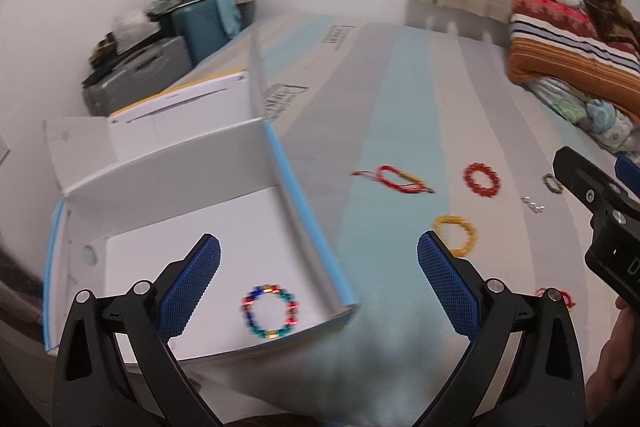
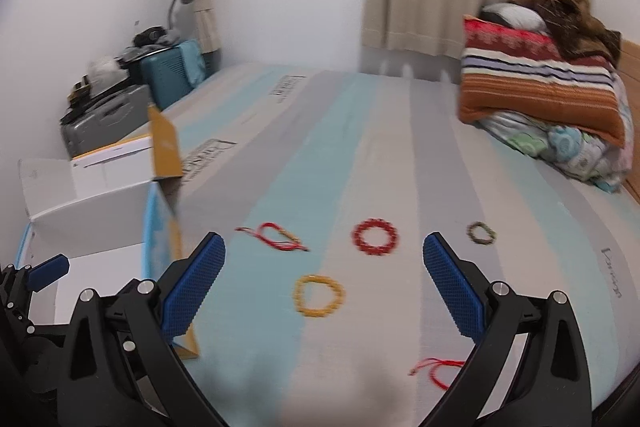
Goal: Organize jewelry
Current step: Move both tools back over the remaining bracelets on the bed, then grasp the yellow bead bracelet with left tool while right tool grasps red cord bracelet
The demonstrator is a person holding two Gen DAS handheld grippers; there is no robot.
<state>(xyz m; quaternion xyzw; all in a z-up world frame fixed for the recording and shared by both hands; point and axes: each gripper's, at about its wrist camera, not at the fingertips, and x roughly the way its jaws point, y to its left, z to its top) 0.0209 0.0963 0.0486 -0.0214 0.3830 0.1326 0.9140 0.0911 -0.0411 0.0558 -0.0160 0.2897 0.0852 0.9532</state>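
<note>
One beaded bracelet (image 1: 269,311) already lies in the box (image 1: 312,227); both tongs, left (image 1: 318,283) and right (image 2: 324,285), gape wide and empty, free to fetch the yellow ring (image 2: 319,295) at twelve o'clock on the bed (image 2: 400,147).

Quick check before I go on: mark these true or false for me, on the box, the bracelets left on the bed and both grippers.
1. A multicolored bead bracelet lies inside the white box. True.
2. The left gripper is clamped on the yellow bracelet. False: its jaws stand wide open and empty; that bracelet lies on the bedsheet.
3. The right gripper is open with nothing between its fingers. True.
4. The red bead bracelet is already in the box. False: it is on the bedsheet, beyond the yellow one.
5. The folded blankets cover the box. False: they sit at the far right of the bed.
</note>
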